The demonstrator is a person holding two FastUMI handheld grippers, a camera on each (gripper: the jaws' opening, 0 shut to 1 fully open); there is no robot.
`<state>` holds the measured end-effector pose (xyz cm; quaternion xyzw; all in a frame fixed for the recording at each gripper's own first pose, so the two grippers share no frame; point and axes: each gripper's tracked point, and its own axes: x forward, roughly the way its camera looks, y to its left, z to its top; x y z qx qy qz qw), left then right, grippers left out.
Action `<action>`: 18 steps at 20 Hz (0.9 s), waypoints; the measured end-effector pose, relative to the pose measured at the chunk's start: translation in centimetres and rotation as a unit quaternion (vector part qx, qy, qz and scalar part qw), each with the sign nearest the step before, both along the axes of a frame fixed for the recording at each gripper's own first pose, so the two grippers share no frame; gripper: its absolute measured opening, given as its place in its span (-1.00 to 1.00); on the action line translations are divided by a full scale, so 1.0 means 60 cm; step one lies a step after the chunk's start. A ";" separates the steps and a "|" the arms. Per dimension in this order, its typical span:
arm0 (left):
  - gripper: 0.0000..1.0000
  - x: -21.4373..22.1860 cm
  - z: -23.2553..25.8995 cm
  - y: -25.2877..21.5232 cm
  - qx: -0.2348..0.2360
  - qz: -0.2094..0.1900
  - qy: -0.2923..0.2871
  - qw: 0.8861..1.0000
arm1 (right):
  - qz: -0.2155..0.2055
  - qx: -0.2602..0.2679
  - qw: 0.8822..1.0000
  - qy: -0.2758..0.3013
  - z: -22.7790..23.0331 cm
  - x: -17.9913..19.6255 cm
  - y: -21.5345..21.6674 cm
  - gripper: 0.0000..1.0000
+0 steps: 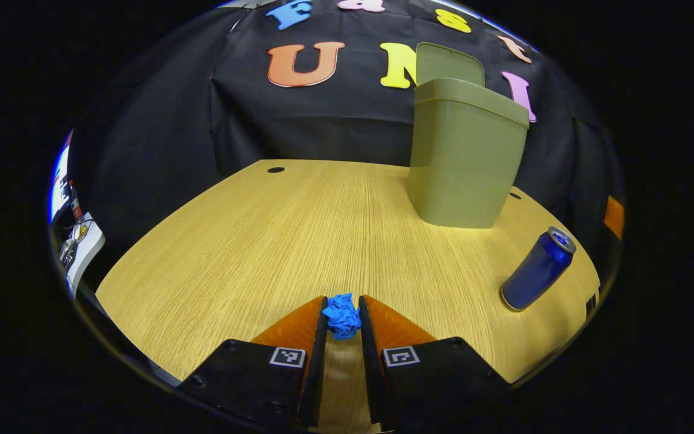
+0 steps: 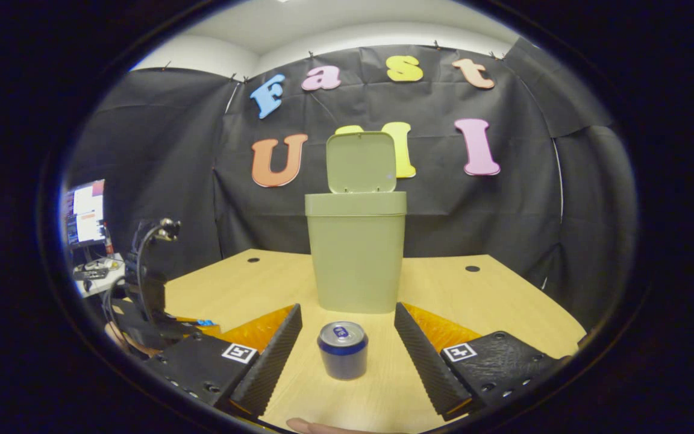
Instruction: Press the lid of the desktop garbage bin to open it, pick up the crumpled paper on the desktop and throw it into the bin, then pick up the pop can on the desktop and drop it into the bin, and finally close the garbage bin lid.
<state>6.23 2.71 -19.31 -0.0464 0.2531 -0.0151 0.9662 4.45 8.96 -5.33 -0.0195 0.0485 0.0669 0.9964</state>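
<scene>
You see an olive-green garbage bin (image 2: pixel 356 253) at twelve o'clock, its lid (image 2: pixel 361 161) the same green. The pop can (image 1: pixel 538 269) at three o'clock is deep blue with a silver top. The crumpled paper (image 1: pixel 342 315) is bright blue, the desktop (image 1: pixel 299 241) pale wood grain.

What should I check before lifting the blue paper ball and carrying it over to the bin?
1. Bin lid open: ok, it stands upright behind the opening.
2. Crumpled paper between the left gripper fingers: ok, both fingers press on it.
3. Paper off the table: cannot tell.
4. Path to the garbage bin: ok, bare tabletop lies between.
5. Pop can out of the way: ok, it stands to the side, near the bin.
6. Right gripper clear: ok, open, fingers either side of the can, not touching.
</scene>
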 end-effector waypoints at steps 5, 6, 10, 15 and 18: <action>-0.34 -0.008 0.018 -0.011 0.022 -0.011 -0.018 1.000 | -0.030 -0.009 0.999 0.028 -0.070 0.037 0.009 0.93; -0.34 -0.011 0.022 -0.019 0.018 -0.016 -0.019 1.000 | -0.033 -0.009 0.999 0.037 -0.083 0.044 0.011 0.93; -0.34 -0.016 0.043 -0.029 0.027 -0.023 -0.036 0.999 | -0.048 -0.008 0.996 0.069 -0.128 0.066 0.002 0.93; -0.34 -0.019 0.058 -0.039 0.029 -0.024 -0.049 0.998 | -0.038 0.007 0.991 0.125 -0.179 0.080 0.008 0.92; -0.34 -0.022 0.067 -0.048 0.033 -0.032 -0.061 0.997 | -0.041 0.007 0.990 0.138 -0.188 0.079 0.007 0.91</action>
